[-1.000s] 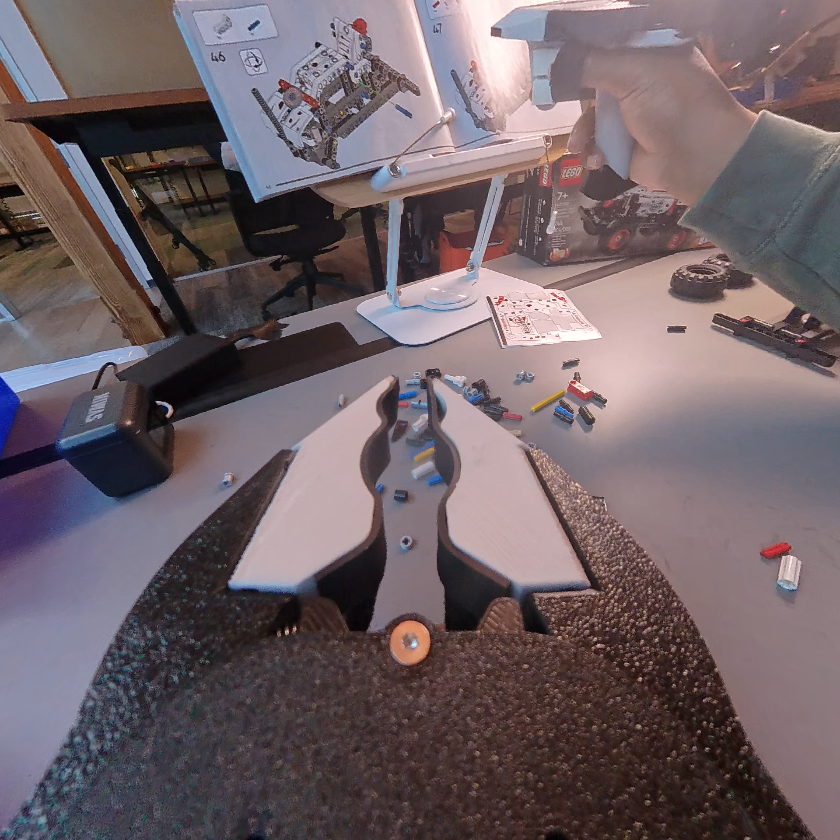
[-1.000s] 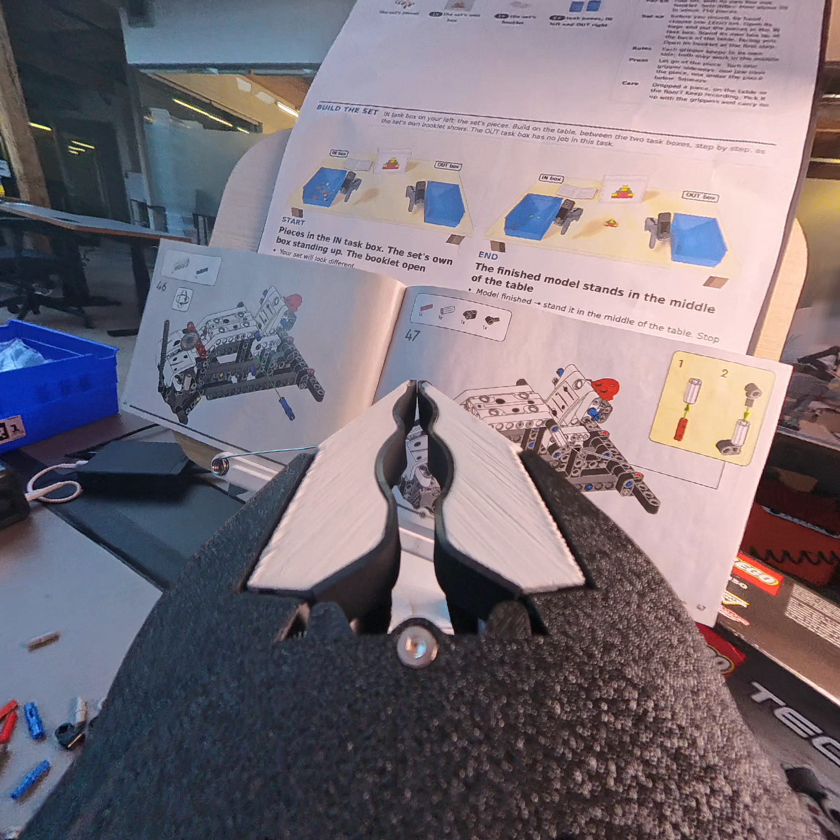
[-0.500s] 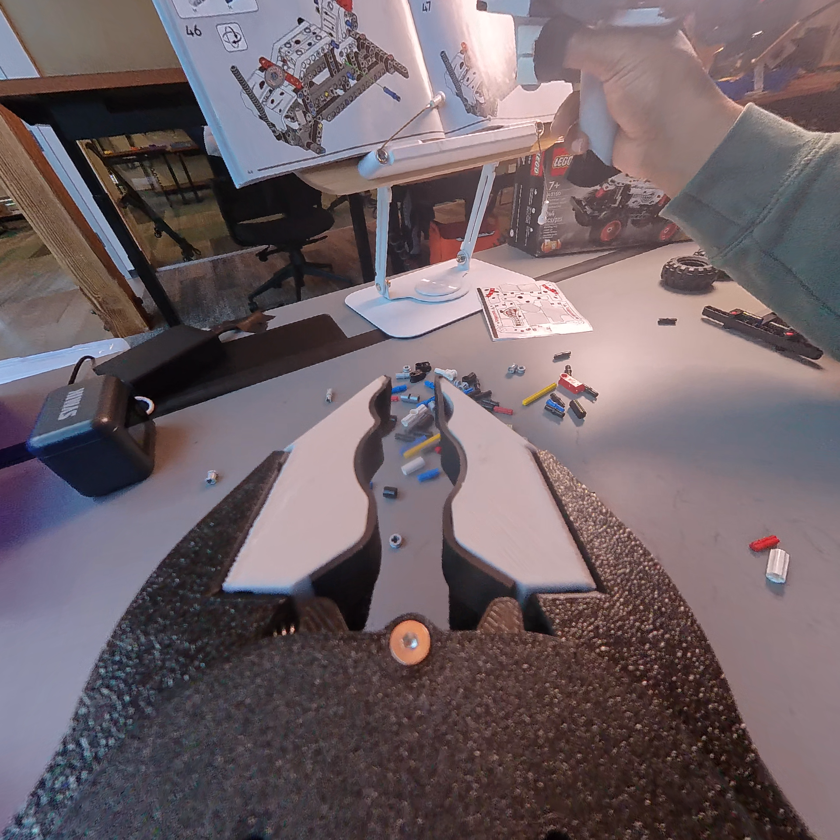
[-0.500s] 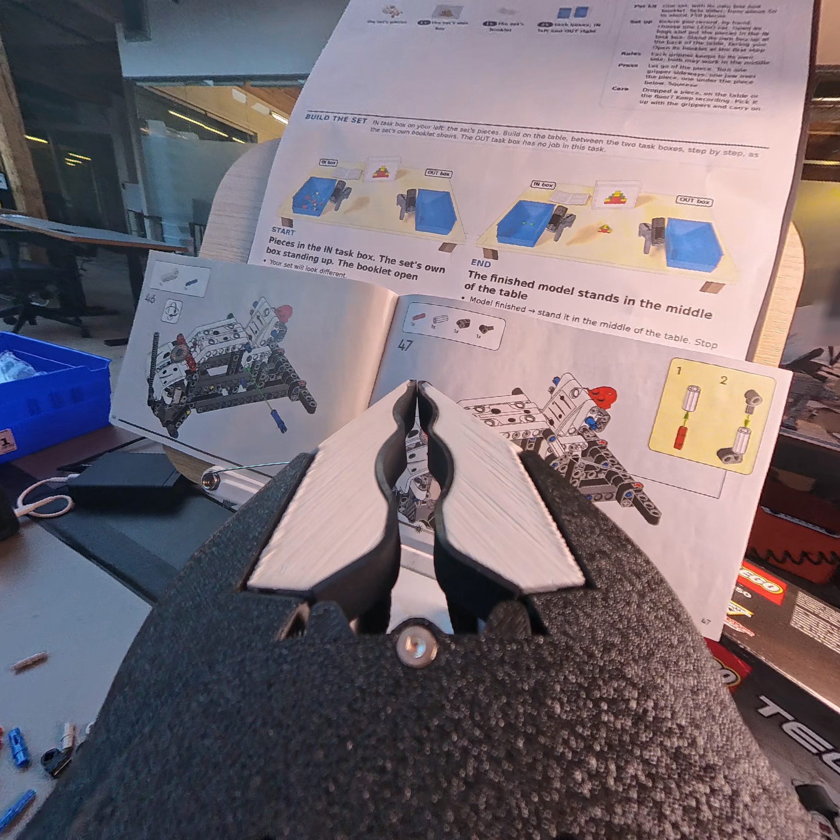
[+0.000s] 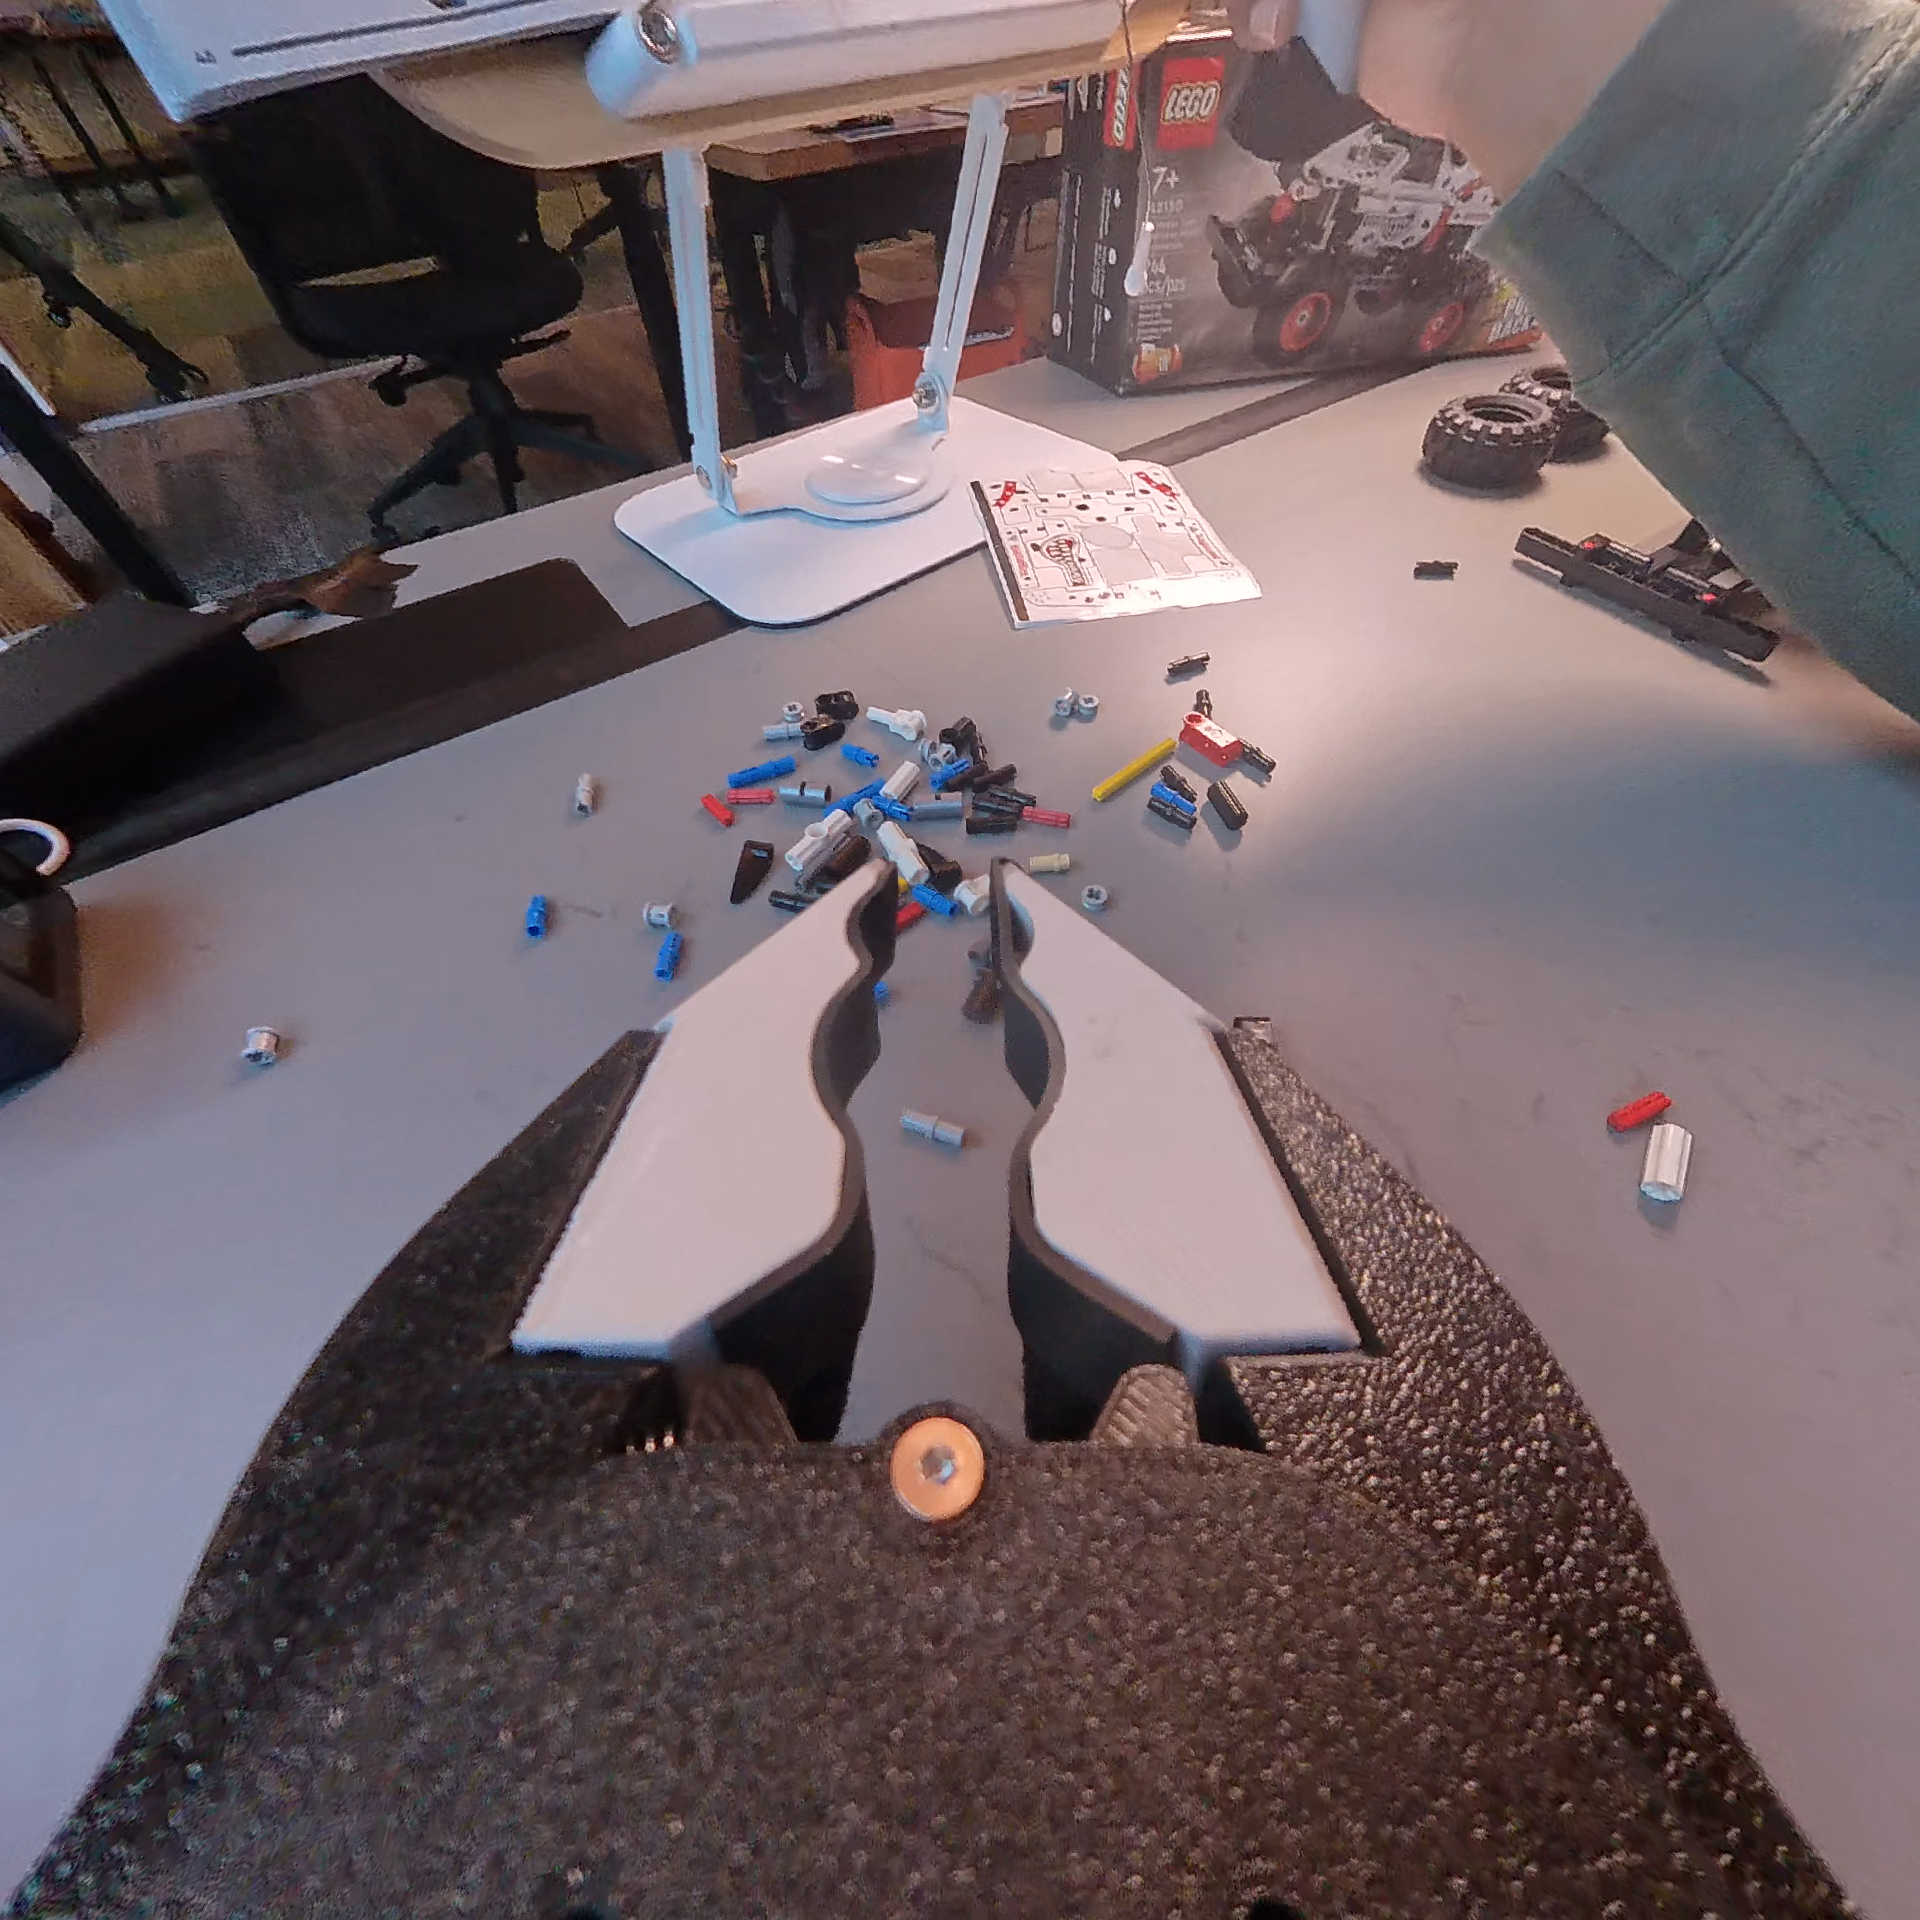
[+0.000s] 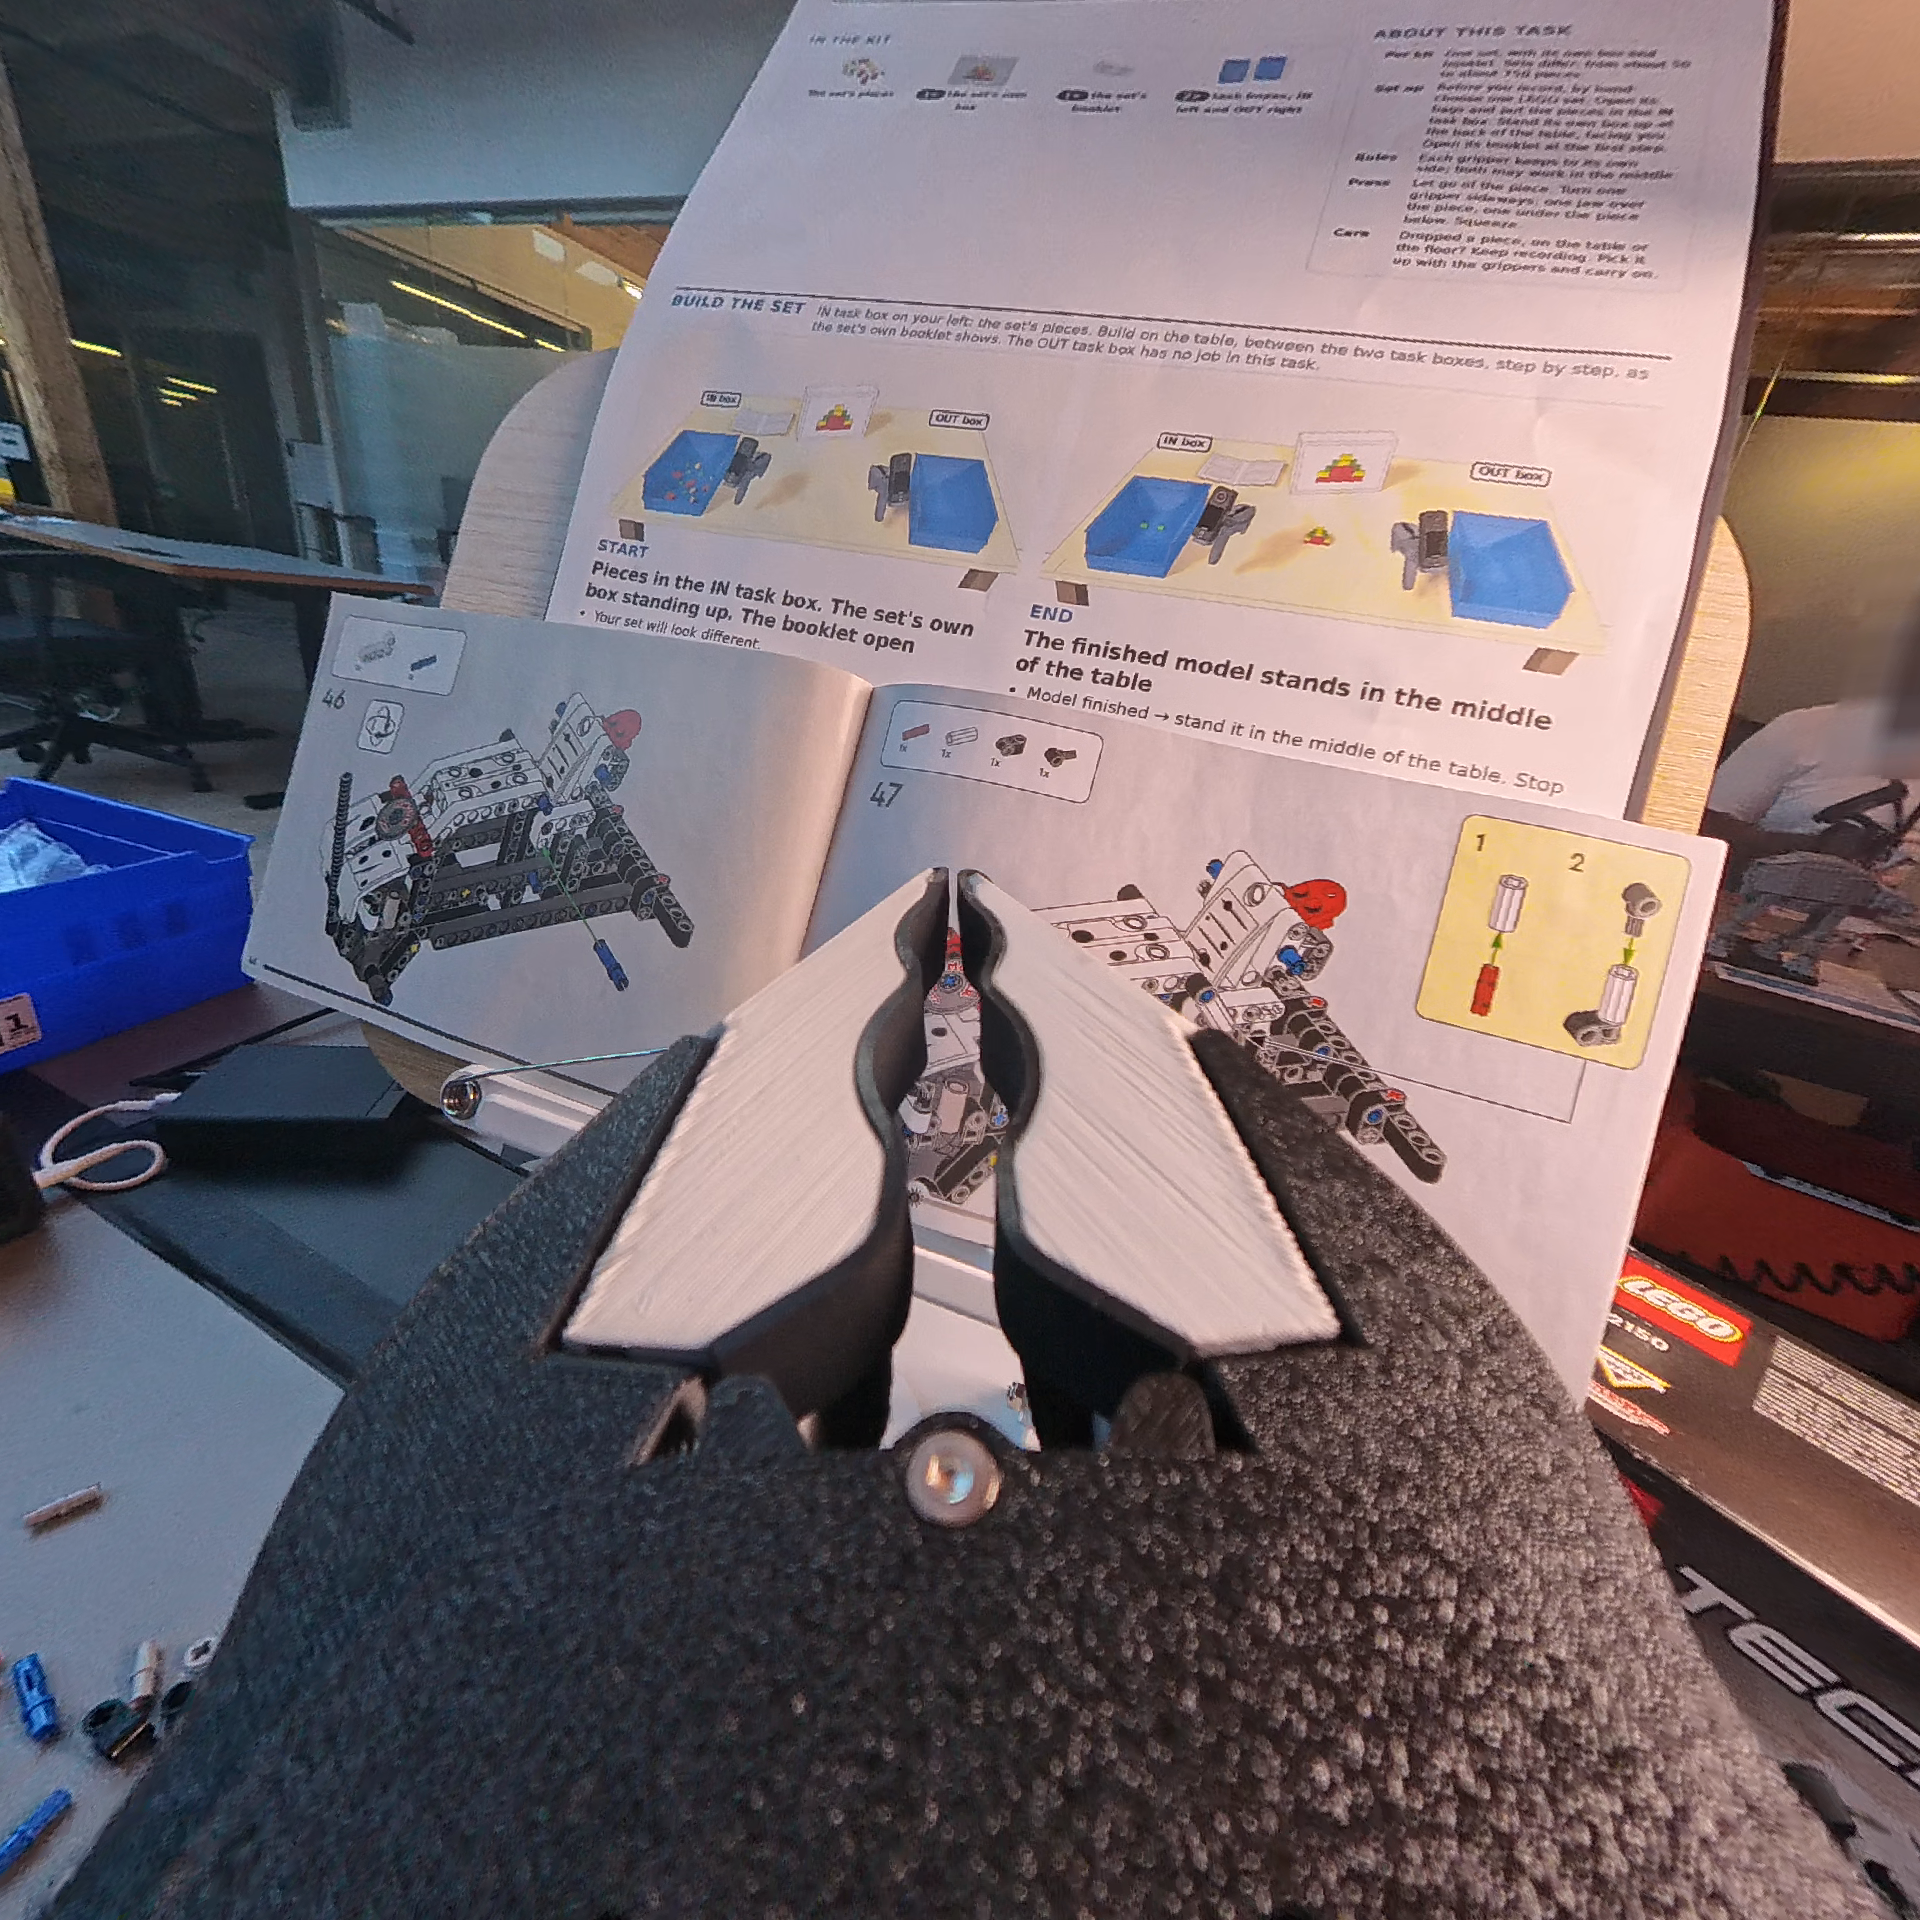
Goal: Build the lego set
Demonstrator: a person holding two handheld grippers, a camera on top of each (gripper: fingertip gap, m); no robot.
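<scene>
Several small loose lego pins and connectors [image 5: 904, 800] lie scattered on the grey table [image 5: 1455, 935]. My left gripper [image 5: 943, 883] is open and empty, low over the table with its tips at the near edge of the pile. A grey pin [image 5: 932, 1129] lies between its fingers. A red pin [image 5: 1637, 1111] and a white connector [image 5: 1664, 1162] lie to the right. My right gripper [image 6: 953, 883] is shut and empty, held up in front of the open instruction booklet [image 6: 644, 831] on its stand. A few pins [image 6: 42, 1694] show at its lower left.
A white stand base [image 5: 831, 520], a sticker sheet [image 5: 1112, 545], the set's box [image 5: 1247, 208], black tyres [image 5: 1491, 442] and a black beam assembly [image 5: 1642, 592] sit at the back. A sleeved arm [image 5: 1766, 312] reaches over the right. A blue bin [image 6: 114, 894] stands left. Tip to tip, the grippers are about 35 cm apart. To reach the white connector [image 5: 1664, 1162] in a straight line is about 15 cm for my left fingers, about 45 cm for my right.
My left gripper has dropped and moved forward to the pile, and its fingers have opened wider. My right gripper has stayed shut, shifting slightly before the booklet.
</scene>
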